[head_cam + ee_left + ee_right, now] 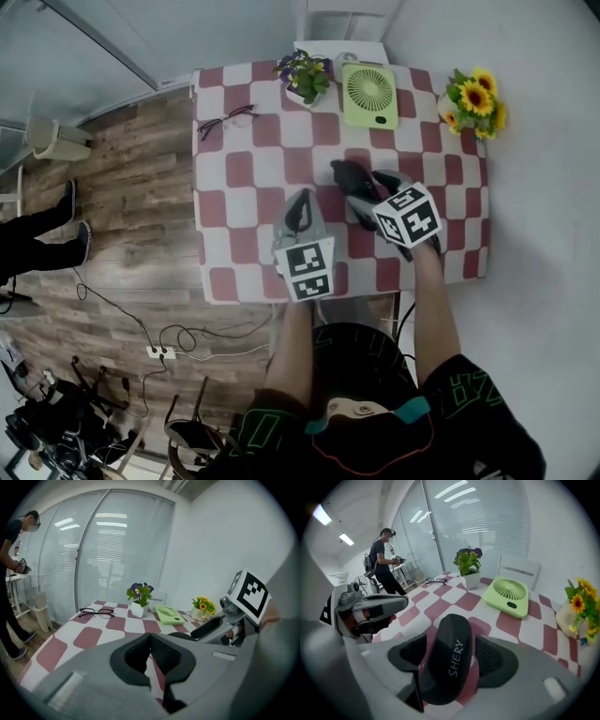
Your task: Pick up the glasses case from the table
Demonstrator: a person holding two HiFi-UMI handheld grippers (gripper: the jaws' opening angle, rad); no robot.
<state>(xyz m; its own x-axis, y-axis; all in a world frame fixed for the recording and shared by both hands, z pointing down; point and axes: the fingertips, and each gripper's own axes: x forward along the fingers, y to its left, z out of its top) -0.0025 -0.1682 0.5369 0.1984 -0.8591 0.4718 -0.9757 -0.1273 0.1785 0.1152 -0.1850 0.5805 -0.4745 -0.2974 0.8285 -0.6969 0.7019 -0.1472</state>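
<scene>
The black glasses case (349, 175) lies on the red-and-white checked table (244, 234), right of the middle. My right gripper (356, 190) stands open astride the case. In the right gripper view the case (451, 656), with white lettering on top, lies lengthwise between the two pads, and strips of cloth show on both sides. My left gripper (302, 201) hovers over the table just left of the case, its fingertips together and nothing held. From the left gripper (150, 641) view, the case (182, 634) shows as a dark shape under the right gripper's finger.
A pair of glasses (225, 120) lies at the far left of the table. A potted plant (305, 77), a green fan (368, 94) and sunflowers (473, 98) line the far edge. A person (37, 234) stands left of the table; a power strip (161, 352) lies on the floor.
</scene>
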